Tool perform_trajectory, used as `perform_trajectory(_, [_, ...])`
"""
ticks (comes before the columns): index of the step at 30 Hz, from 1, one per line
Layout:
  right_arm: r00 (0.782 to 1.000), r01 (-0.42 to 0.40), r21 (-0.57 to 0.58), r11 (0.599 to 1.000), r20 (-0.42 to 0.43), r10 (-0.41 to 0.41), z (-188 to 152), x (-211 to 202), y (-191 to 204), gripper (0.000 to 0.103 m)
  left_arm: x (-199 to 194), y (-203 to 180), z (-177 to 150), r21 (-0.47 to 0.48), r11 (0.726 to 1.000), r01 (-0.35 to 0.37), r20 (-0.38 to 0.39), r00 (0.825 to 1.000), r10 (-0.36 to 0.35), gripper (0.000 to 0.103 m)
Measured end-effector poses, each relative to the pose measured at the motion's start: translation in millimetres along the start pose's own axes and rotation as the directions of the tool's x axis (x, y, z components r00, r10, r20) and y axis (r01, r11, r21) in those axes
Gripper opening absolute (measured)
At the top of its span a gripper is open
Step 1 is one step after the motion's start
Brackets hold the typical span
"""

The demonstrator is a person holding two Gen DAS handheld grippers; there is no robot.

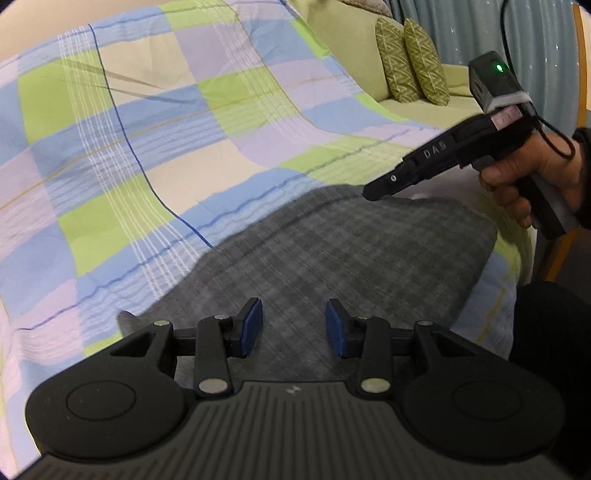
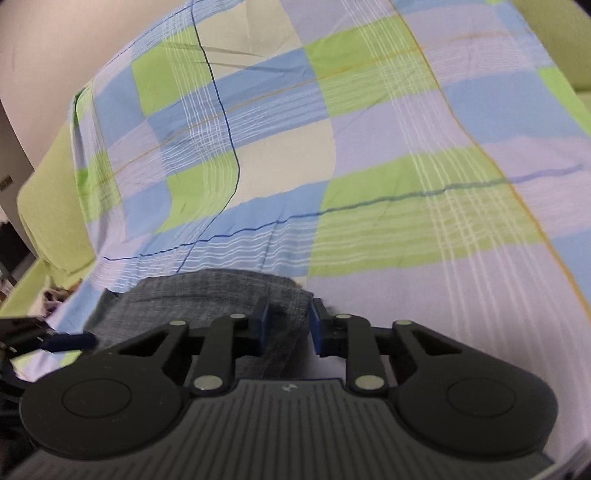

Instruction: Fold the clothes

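Checked grey woven garment (image 1: 332, 251) on plaid bedsheet (image 1: 147, 147).

A checked sheet (image 1: 155, 122) of blue, green and lilac covered the surface. Behind stood a pale green sofa (image 1: 347, 44) with two patterned cushions (image 1: 410, 59) and a blue-grey curtain (image 1: 461, 26).

Legible text: "DAS", light raised letters, noted on side of black body of right tool (image 1: 373, 192) in left wrist view. Small pale logo mark seen on ribbed housing of left tool (image 1: 293, 326), not readable as chars. Pinkish label near the handle too blurred. Nothing legible in right wrist view.
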State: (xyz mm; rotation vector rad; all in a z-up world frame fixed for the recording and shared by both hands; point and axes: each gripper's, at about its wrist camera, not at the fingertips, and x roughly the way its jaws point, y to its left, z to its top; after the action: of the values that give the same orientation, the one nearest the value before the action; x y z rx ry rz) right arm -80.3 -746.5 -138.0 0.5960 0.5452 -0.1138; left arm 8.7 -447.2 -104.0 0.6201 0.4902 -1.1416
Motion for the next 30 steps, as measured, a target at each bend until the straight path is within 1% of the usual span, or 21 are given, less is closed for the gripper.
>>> perform_trajectory(2, [1.000,-0.017,0.041,0.999,-0.010,0.018,-1,1,-5,0.020,1,-2,-1,0.005,1.000,-0.001,-0.001,1.000,0.001,0.045])
perform_trajectory(5, [1.000,-0.019,0.077,0.997,0.007,0.019,0,-1,-8,0.012,-3,-1,-2,0.020,1.000,-0.014,0.007,1.000,0.014,0.046])
perform_trajectory(6, [1.000,-0.012,0.073,0.997,0.014,0.011,0,-2,-7,0.005,-4,-1,-2,0.023,1.000,-0.019,0.009,1.000,0.019,0.046])
perform_trajectory(9, [0.999,0.017,0.034,0.999,0.048,-0.019,4,-8,3,0.003,-6,4,-2,0.024,0.999,-0.039,0.008,0.999,0.039,0.046])
perform_trajectory(11, [0.997,0.036,-0.030,0.999,0.073,-0.034,8,-12,17,0.002,-7,8,-3,0.017,0.999,-0.049,0.010,0.999,0.049,0.046])
perform_trajectory(12, [0.996,0.021,-0.070,0.997,0.091,-0.014,11,-16,26,0.002,-9,9,-4,0.015,0.998,-0.053,0.010,0.999,0.053,0.046])
perform_trajectory(14, [0.987,-0.061,-0.169,0.984,0.134,0.084,17,-27,46,0.002,-9,10,-6,0.014,0.998,-0.056,0.006,0.998,0.056,0.046])
perform_trajectory(15, [0.978,-0.110,-0.212,0.971,0.151,0.144,19,-33,52,0.002,-9,10,-8,0.014,0.998,-0.058,0.003,0.998,0.058,0.046])
perform_trajectory(16, [0.961,-0.168,-0.272,0.948,0.170,0.219,21,-41,59,0.002,-9,10,-9,0.013,0.998,-0.059,0.003,0.998,0.059,0.047])
perform_trajectory(17, [0.948,-0.199,-0.313,0.929,0.179,0.264,23,-46,64,0.002,-9,11,-10,0.008,0.998,-0.059,0.002,0.998,0.059,0.047])
perform_trajectory(18, [0.952,-0.187,-0.312,0.931,0.177,0.250,23,-43,61,0.002,-9,11,-11,0.004,0.998,-0.057,0.001,0.998,0.057,0.047])
perform_trajectory(19, [0.963,-0.157,-0.292,0.943,0.168,0.212,24,-35,53,0.002,-9,11,-11,0.002,0.998,-0.056,0.000,0.998,0.056,0.047])
perform_trajectory(21, [0.980,-0.111,-0.214,0.970,0.138,0.143,23,-17,30,0.002,-9,11,-11,0.007,0.998,-0.055,0.000,0.999,0.055,0.047])
perform_trajectory(24, [0.994,-0.060,-0.135,0.989,0.085,0.072,19,5,5,0.002,-10,11,-10,0.021,0.998,-0.056,-0.002,0.998,0.056,0.048])
perform_trajectory(26, [0.997,-0.049,-0.121,0.991,0.046,0.055,14,15,-1,0.002,-9,15,-9,0.016,0.998,-0.061,0.000,0.998,0.061,0.048])
perform_trajectory(30, [0.991,-0.092,-0.079,0.993,0.086,0.099,10,8,-4,0.002,-8,25,-7,-0.008,0.997,-0.073,0.002,0.997,0.073,0.049])
